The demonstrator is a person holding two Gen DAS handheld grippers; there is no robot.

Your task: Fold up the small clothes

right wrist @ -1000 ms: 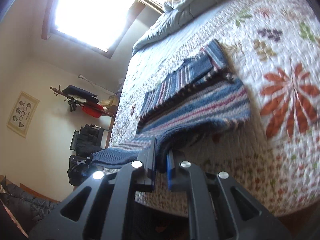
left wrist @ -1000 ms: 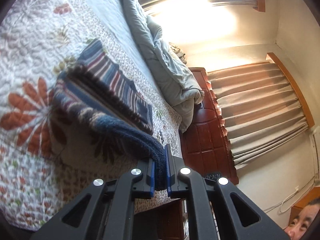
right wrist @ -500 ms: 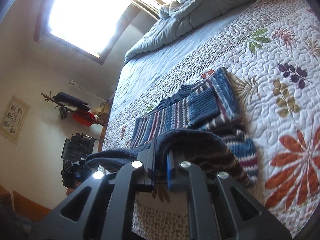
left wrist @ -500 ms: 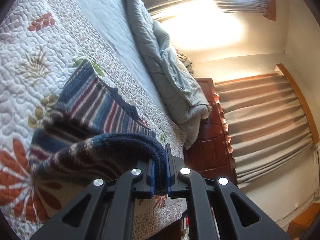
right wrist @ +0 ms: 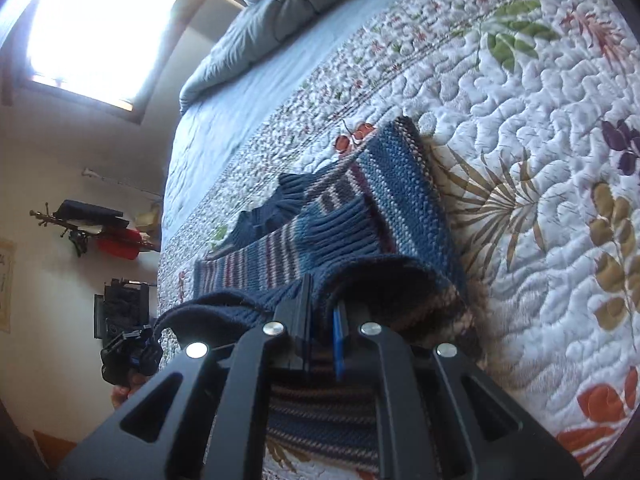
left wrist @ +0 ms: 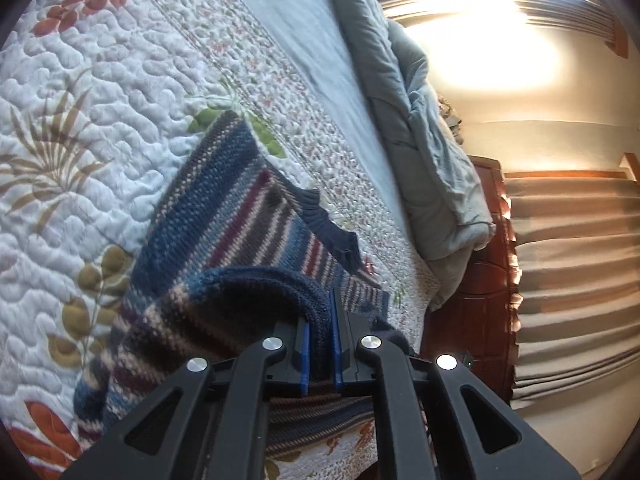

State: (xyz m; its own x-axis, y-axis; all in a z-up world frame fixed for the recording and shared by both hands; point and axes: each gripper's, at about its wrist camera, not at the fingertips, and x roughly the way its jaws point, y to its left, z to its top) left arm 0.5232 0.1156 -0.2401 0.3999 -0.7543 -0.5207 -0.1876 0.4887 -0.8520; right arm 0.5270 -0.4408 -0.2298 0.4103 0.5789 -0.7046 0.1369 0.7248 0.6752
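Striped blue-and-maroon knit sweater [left wrist: 224, 248] is lying mid-frame on the white floral quilted bedspread [left wrist: 72, 128], its navy hem curling up. Left gripper [left wrist: 319, 344] is pinching that hem between near-closed blue pads; right gripper [right wrist: 320, 320] is doing likewise. Only the right view is showing the sweater's ribbed cuff [right wrist: 340, 224]; lower folds are lying hidden behind the grippers.

Two handheld black grippers, matching build

Left gripper [left wrist: 319, 344]: matte black plastic arms with long triangular cut-outs, four round silver screw heads in a row, blue pads [left wrist: 304, 354] lining the inner faces of both fingers. Right gripper [right wrist: 322, 336]: same black arms, cut-outs and four silver screws; one blue pad [right wrist: 338, 346] visible, the other finger face looks dark.
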